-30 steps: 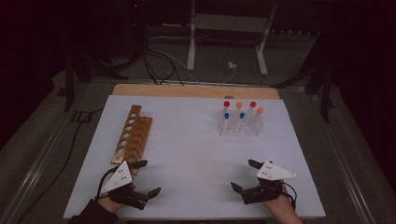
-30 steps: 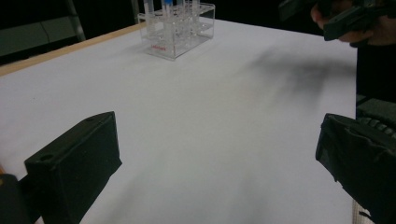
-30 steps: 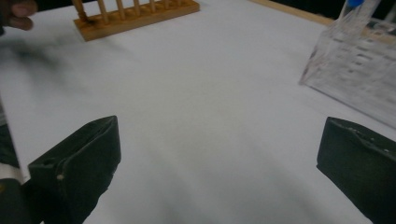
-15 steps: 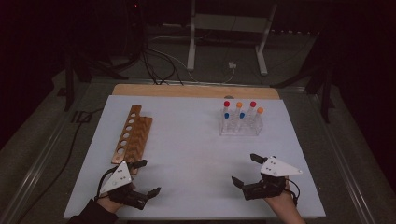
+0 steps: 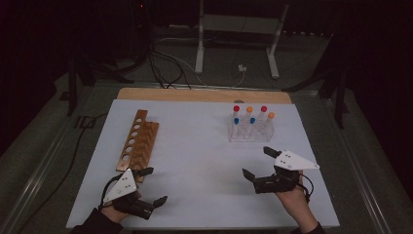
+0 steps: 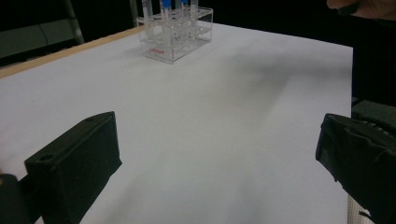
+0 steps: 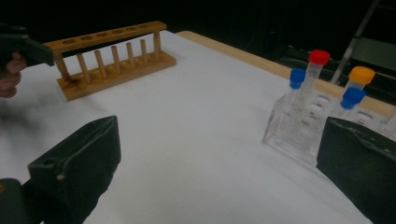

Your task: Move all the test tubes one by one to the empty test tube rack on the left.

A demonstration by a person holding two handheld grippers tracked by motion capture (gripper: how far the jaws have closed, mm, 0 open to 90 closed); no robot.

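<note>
A clear plastic rack [image 5: 251, 129] at the back right of the white table [image 5: 204, 146] holds several capped tubes with red, orange and blue caps; in the right gripper view the clear rack [image 7: 308, 126] shows a red-capped tube [image 7: 319, 57]. A wooden tube rack [image 5: 139, 141] with vacant holes lies at the left. My left gripper [image 5: 156, 185] is open near the front left, just in front of the wooden rack. My right gripper [image 5: 256, 162] is open at the front right, a short way before the clear rack. Both grippers hold nothing.
The table's wooden back edge [image 5: 204, 94] borders a dark floor with cables and a metal stand [image 5: 238, 29]. In the left gripper view the clear rack [image 6: 175, 28] stands far across the white sheet. The other hand [image 7: 11, 70] appears beside the wooden rack [image 7: 112, 60].
My right gripper has moved a little forward toward the clear rack and turned slightly. The left gripper has barely shifted.
</note>
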